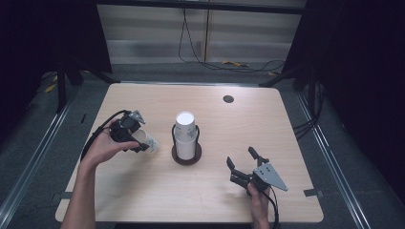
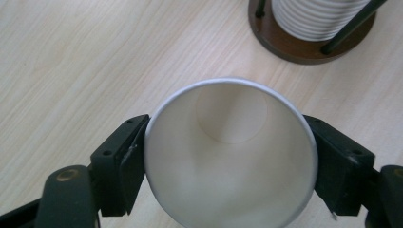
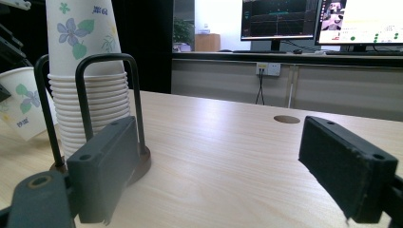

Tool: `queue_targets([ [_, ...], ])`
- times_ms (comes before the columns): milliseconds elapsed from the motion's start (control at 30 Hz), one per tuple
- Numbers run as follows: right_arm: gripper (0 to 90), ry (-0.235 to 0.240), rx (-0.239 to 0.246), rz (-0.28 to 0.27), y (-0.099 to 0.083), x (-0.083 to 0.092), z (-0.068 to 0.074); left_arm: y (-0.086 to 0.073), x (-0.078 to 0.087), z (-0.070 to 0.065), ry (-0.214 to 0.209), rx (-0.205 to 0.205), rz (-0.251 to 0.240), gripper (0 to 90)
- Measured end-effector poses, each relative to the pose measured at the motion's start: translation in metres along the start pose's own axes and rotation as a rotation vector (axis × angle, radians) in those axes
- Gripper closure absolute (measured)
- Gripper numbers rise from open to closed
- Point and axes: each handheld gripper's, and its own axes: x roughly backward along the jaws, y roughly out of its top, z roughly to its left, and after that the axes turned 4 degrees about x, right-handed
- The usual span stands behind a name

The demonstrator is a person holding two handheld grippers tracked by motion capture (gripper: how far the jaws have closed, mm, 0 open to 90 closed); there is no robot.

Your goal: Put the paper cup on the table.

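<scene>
Evidently the left gripper (image 1: 136, 143) clamps a single paper cup (image 1: 149, 142) left of centre, tilted clear of the cup stack (image 1: 186, 136), while the right gripper (image 1: 244, 163) waits wide open, empty, lower right.

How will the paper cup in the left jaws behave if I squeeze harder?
The paper cup looks thin-walled and empty, so it would probably dent or go oval. The left gripper grips near its open rim, likely the springiest part. It seems very light, and might slip.

Paper cup's (image 2: 231, 156) near rim cropped
</scene>
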Motion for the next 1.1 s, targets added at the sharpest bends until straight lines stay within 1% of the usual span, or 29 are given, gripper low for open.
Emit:
queue_targets([
  [100, 12.6, 0.0, 0.001, 0.0, 0.0, 0.0, 0.0, 0.001, -0.003, 0.001, -0.014, 0.0, 0.011, 21.9],
  [167, 12.6, 0.001, 0.0, 0.0, 0.0, 0.0, 0.0, 0.001, -0.003, 0.001, -0.01, 0.001, 0.02, 21.6],
  [233, 12.6, -0.002, 0.001, 0.001, 0.0, 0.0, 0.0, 0.001, -0.006, 0.001, 0.004, 0.014, 0.017, 21.3],
  [267, 12.6, -0.002, 0.002, 0.001, 0.0, 0.0, 0.0, 0.002, -0.007, 0.001, 0.008, 0.01, 0.023, 21.3],
  [333, 12.6, -0.002, 0.001, 0.001, 0.0, 0.0, 0.0, 0.002, -0.009, 0.0, 0.008, 0.012, 0.023, 21.0],
  [367, 12.6, -0.002, 0.001, 0.001, 0.0, 0.0, 0.0, 0.003, -0.01, 0.0, 0.007, 0.004, 0.024, 20.7],
  [467, 12.6, -0.002, 0.001, 0.002, 0.0, 0.0, 0.0, 0.005, -0.011, -0.001, 0.003, 0.002, 0.027, 20.7],
  [533, 12.7, -0.002, 0.001, 0.002, 0.0, 0.0, 0.0, 0.006, -0.013, -0.002, 0.004, 0.009, 0.019, 20.5],
  [600, 12.6, 0.0, 0.001, 0.0, 0.0, 0.0, 0.0, 0.007, -0.014, -0.002, 0.001, -0.003, 0.024, 20.2],
  [667, 12.6, -0.002, 0.001, 0.002, 0.0, 0.0, 0.0, 0.007, -0.017, -0.004, -0.003, 0.003, 0.018, 19.9],
  [700, 12.6, -0.002, 0.001, 0.001, 0.0, 0.0, 0.0, 0.008, -0.017, -0.004, -0.003, -0.011, 0.03, 19.9],
  [767, 12.6, -0.002, 0.002, 0.002, 0.0, 0.0, 0.0, 0.008, -0.018, -0.004, -0.003, -0.015, 0.036, 19.7],
  [800, 12.6, -0.002, 0.001, 0.002, 0.0, 0.0, 0.0, 0.009, -0.02, -0.005, -0.012, -0.018, 0.029, 19.4],
  [933, 12.6, 0.001, -0.001, 0.0, 0.0, 0.0, 0.0, 0.008, -0.022, -0.006, -0.01, -0.007, 0.014, 17.4],
  [1000, 12.6, 0.0, -0.001, 0.0, 0.0, 0.0, 0.0, 0.008, -0.022, -0.006, -0.012, -0.002, -0.003, 17.4],
  [1033, 12.6, -0.001, 0.0, 0.0, 0.0, 0.0, 0.0, 0.007, -0.022, -0.005, -0.014, -0.006, -0.001, 17.4],
  [1067, 12.6, 0.001, -0.001, 0.0, 0.0, 0.0, 0.0, 0.007, -0.023, -0.005, -0.011, 0.002, -0.011, 17.4],
  [1100, 12.6, 0.0, -0.001, 0.0, 0.0, 0.0, 0.0, 0.007, -0.023, -0.005, -0.009, 0.0, -0.013, 17.4],
])
